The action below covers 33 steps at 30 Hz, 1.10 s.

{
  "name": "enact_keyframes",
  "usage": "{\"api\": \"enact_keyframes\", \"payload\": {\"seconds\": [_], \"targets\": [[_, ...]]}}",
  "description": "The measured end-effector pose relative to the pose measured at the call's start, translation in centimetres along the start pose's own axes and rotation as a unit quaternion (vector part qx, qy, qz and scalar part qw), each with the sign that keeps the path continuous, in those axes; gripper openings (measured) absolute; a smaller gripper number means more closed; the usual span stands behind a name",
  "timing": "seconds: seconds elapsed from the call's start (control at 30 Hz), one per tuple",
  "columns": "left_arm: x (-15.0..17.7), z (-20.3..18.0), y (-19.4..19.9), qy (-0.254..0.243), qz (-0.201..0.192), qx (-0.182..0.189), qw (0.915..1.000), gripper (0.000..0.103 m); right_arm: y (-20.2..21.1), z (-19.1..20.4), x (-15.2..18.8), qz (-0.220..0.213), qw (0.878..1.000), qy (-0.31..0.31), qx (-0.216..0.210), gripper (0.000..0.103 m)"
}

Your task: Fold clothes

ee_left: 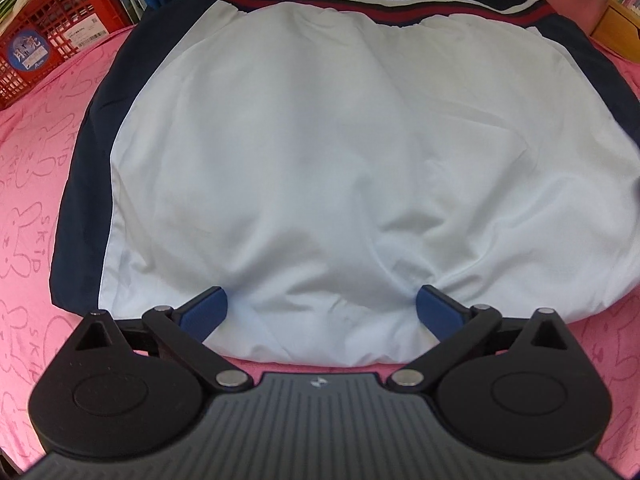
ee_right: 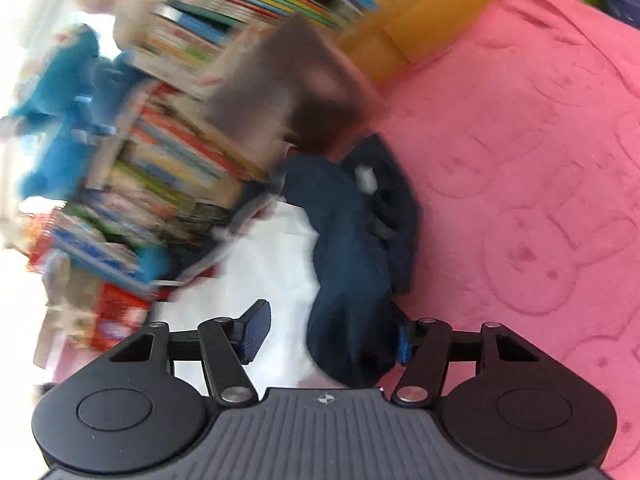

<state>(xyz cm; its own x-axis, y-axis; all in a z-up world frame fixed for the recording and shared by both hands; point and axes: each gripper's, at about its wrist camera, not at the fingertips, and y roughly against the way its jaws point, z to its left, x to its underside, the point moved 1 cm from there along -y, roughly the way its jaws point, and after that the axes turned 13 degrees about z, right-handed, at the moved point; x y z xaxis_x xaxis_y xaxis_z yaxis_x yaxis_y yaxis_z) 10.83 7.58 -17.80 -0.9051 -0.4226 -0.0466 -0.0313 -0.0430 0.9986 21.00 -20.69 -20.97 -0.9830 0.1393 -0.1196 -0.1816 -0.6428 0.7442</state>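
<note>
A white garment (ee_left: 320, 160) with navy side panels and a navy, red and white striped band at its far edge lies flat on the pink blanket (ee_left: 36, 200). My left gripper (ee_left: 322, 308) is open, its blue pads resting on the garment's near white edge, with fabric bunched between them. In the blurred right wrist view, my right gripper (ee_right: 332, 332) is open around a navy fold of the garment (ee_right: 352, 264), with white fabric (ee_right: 280, 264) beside it.
A red plastic crate (ee_left: 52, 28) with books stands at the far left. A wooden shelf (ee_left: 616, 20) is at the far right. Stacked books (ee_right: 180, 140) and a blue plush toy (ee_right: 56, 120) stand along the blanket's (ee_right: 540, 160) edge.
</note>
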Motion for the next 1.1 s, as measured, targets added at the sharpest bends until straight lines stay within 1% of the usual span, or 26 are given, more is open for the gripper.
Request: {"api": "enact_keyframes", "payload": {"seconds": [0.03,0.07,0.1,0.13,0.2,0.23,0.27,0.3,0.33,0.4,0.43,0.47,0.53,0.63,0.7,0.73,0.8,0.83,0.87,0.9,0.93,0.97,1.0,1.03,1.07,1.1], "targets": [[0.1,0.1,0.0,0.0,-0.001,0.003,1.0,0.103,0.0,0.2,-0.2,-0.002,1.0,-0.004,-0.001,0.037],[0.2,0.2,-0.1,-0.001,-0.002,0.006,1.0,0.103,0.1,0.6,-0.4,-0.006,1.0,-0.001,-0.005,0.034],[0.3,0.3,-0.1,-0.001,-0.003,0.009,1.0,0.103,0.3,1.1,-0.6,-0.011,1.0,0.002,-0.009,0.029],[0.4,0.4,-0.2,0.0,-0.005,0.011,0.9999,0.103,0.7,2.6,-0.6,-0.021,0.999,0.038,0.006,0.023],[0.7,0.7,-0.2,0.004,-0.009,0.017,0.9998,0.103,0.6,5.7,-0.5,-0.027,0.992,0.107,0.055,0.017],[0.8,0.9,0.0,0.008,-0.007,0.015,0.9998,0.102,0.5,7.1,-0.4,-0.03,0.988,0.132,0.07,0.016],[0.9,1.3,0.3,0.015,-0.001,0.01,0.9998,0.097,0.4,8.5,-0.4,-0.032,0.984,0.153,0.083,0.015],[1.1,2.1,1.0,0.026,-0.003,0.011,0.9996,0.087,0.3,9.9,-0.3,-0.035,0.979,0.174,0.096,0.015],[1.6,3.3,2.0,0.04,-0.015,0.021,0.9989,0.087,0.5,11.8,0.3,-0.042,0.973,0.208,0.094,0.014],[2.7,6.0,3.9,0.07,-0.039,0.038,0.9961,0.088,1.2,16.0,1.9,-0.057,0.955,0.281,0.082,0.014],[3.4,7.8,4.8,0.086,-0.05,0.039,0.9943,0.089,1.1,18.3,3.1,-0.059,0.944,0.316,0.071,0.014],[4.2,9.7,5.4,0.102,-0.059,0.033,0.9925,0.089,0.9,20.7,4.4,-0.061,0.933,0.35,0.058,0.014],[5.4,13.4,6.2,0.128,-0.07,0.013,0.9892,0.089,-0.2,24.5,6.8,-0.054,0.915,0.399,0.034,0.014],[6.9,18.6,6.5,0.163,-0.078,-0.013,0.9834,0.091,-4.3,29.5,11.5,-0.032,0.877,0.48,0.022,0.014],[7.9,22.2,6.2,0.185,-0.073,-0.024,0.9798,0.091,-8.5,31.6,14.3,-0.007,0.856,0.516,0.034,0.014],[8.7,23.9,6.1,0.195,-0.067,-0.028,0.9781,0.091,-10.7,32.1,15.5,0.008,0.848,0.528,0.045,0.014],[9.9,26.1,5.3,0.211,-0.052,-0.027,0.9757,0.091,-15.3,32.2,18.1,0.04,0.83,0.55,0.086,0.014],[10.5,26.9,5.1,0.215,-0.046,-0.022,0.9753,0.091,-17.0,31.9,19.5,0.043,0.812,0.571,0.114,0.015],[10.9,27.5,4.7,0.216,-0.041,-0.016,0.9754,0.091,-18.6,31.7,20.9,0.043,0.79,0.594,0.144,0.016],[11.1,28.0,4.2,0.214,-0.038,-0.009,0.976,0.091,-19.3,31.6,22.0,0.036,0.776,0.609,0.161,0.017],[11.2,28.5,3.8,0.213,-0.034,-0.003,0.9765,0.091,-19.6,31.5,22.9,0.028,0.764,0.621,0.175,0.023],[11.3,28.9,3.4,0.212,-0.031,0.002,0.9768,0.091,-19.5,31.5,23.6,0.021,0.756,0.629,0.179,0.028],[11.2,29.1,3.2,0.212,-0.028,0.005,0.9769,0.091,-19.4,31.6,24.3,0.015,0.751,0.636,0.181,0.044],[11.2,29.3,2.9,0.212,-0.025,0.009,0.9769,0.091,-19.2,31.5,24.8,0.005,0.744,0.641,0.188,0.068],[11.0,29.4,2.7,0.212,-0.026,0.013,0.9769,0.091,-18.8,31.3,25.4,-0.015,0.734,0.648,0.202,0.076],[10.8,29.6,2.5,0.211,-0.027,0.017,0.977,0.091,-18.4,31.1,26.0,-0.038,0.724,0.654,0.218,0.077]]}}
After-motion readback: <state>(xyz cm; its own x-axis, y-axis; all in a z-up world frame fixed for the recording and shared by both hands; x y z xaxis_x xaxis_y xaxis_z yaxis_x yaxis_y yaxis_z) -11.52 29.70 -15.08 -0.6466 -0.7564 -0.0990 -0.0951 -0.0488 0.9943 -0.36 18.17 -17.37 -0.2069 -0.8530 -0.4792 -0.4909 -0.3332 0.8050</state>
